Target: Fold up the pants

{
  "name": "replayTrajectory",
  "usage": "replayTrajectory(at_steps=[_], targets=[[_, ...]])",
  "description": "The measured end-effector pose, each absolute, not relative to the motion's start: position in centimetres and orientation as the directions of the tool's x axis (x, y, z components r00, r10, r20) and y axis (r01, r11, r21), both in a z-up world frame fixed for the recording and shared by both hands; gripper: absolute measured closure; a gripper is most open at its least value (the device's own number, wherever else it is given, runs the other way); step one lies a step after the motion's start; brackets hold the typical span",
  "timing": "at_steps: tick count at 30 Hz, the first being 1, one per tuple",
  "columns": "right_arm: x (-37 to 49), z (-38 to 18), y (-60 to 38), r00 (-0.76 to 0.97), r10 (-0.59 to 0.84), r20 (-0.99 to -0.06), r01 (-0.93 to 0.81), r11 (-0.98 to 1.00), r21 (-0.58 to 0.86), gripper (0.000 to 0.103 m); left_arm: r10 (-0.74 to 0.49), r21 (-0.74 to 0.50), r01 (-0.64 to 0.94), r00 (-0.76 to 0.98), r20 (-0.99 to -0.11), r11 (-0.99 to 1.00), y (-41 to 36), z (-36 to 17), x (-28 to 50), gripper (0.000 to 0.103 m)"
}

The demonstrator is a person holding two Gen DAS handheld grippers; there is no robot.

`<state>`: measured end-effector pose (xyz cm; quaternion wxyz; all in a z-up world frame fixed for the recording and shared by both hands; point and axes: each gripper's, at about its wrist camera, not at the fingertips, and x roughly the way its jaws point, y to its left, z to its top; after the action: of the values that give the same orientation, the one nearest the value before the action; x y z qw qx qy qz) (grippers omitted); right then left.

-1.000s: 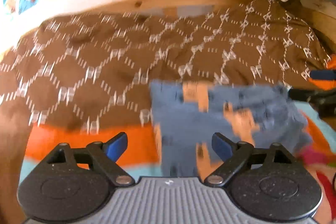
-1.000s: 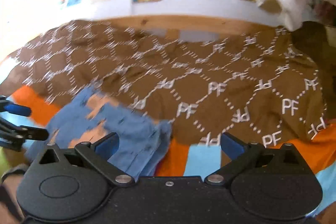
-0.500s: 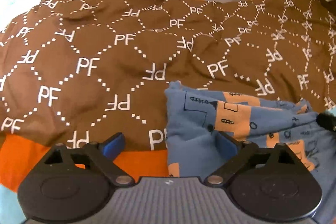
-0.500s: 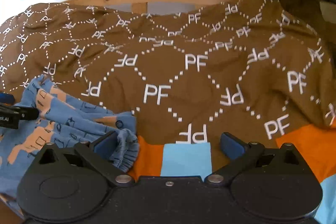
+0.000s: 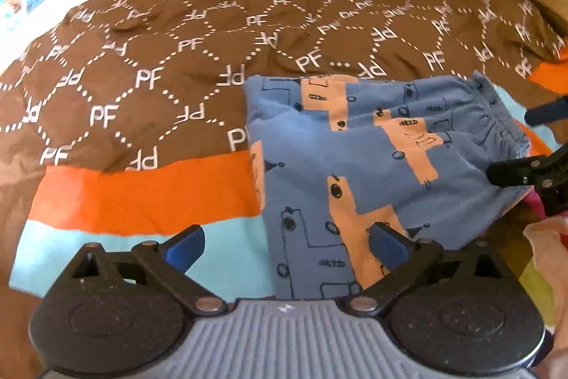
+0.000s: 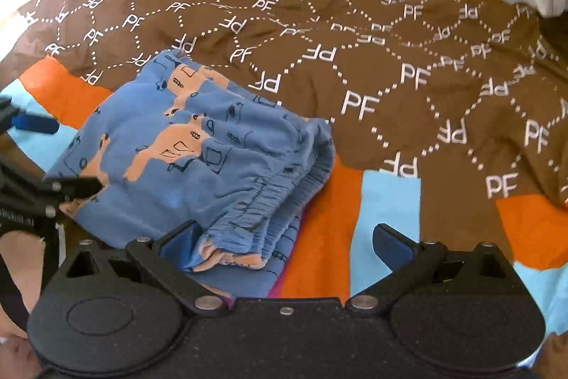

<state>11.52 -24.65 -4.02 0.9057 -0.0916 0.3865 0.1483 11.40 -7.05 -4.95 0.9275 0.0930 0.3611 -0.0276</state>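
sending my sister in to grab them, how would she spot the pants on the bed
On the wooden-framed bed, find the brown quilt printed with white PF letters, then the orange and light blue striped sheet at its near edge. The folded blue pants with peach patches and dark doodles lie across that boundary, the only blue patterned bundle there, its gathered waistband facing right.

The blue pants (image 6: 198, 158) lie folded on the bedcover (image 6: 372, 66), straddling its brown and orange bands. The right gripper (image 6: 284, 244) gapes wide just below the pants, its left pad at their gathered waistband. The left gripper (image 6: 53, 158) reaches in at the pants' left edge.
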Motion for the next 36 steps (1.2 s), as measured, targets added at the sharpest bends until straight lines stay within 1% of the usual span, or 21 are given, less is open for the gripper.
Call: replayTrajectory(at_steps=[4,10,15,21,25,31,36], targets=[[11.6,-3.9,-24.8,0.651,0.215,-0.728,-0.356,0.934,-0.043,0.001,-0.005,0.080,0.086,0.710,-0.704,0.993,-6.0,-4.9,11.7,0.001],[11.5,-3.4,-25.4,0.643,0.248,-0.724,-0.406,0.913,-0.048,0.001,-0.016,0.045,0.069,0.697,-0.717,0.997,-5.3,-4.9,11.7,0.001],[11.7,-3.3,-25.9,0.632,0.270,-0.726,-0.414,0.910,-0.022,0.001,-0.042,-0.018,0.042,0.686,-0.727,0.999,-4.6,-5.1,11.7,0.000],[11.9,-3.3,-26.2,0.609,0.280,-0.742,-0.421,0.907,-0.004,0.001,-0.036,-0.013,0.039,0.696,-0.717,0.999,-4.8,-5.2,11.4,0.000],[11.6,-2.3,-26.7,0.643,0.304,-0.703,-0.414,0.910,0.015,0.001,-0.038,-0.014,0.041,0.693,-0.720,0.999,-4.7,-5.2,11.5,0.000],[11.9,-1.4,-27.5,0.682,0.361,-0.636,-0.377,0.919,0.118,0.001,-0.048,-0.010,0.058,0.696,-0.716,0.998,-4.7,-5.4,11.6,0.000],[13.1,-2.3,-28.2,0.656,0.434,-0.617,-0.348,0.900,0.263,0.001,-0.070,-0.026,0.074,0.684,-0.726,0.997,-4.4,-5.1,11.7,0.000]])
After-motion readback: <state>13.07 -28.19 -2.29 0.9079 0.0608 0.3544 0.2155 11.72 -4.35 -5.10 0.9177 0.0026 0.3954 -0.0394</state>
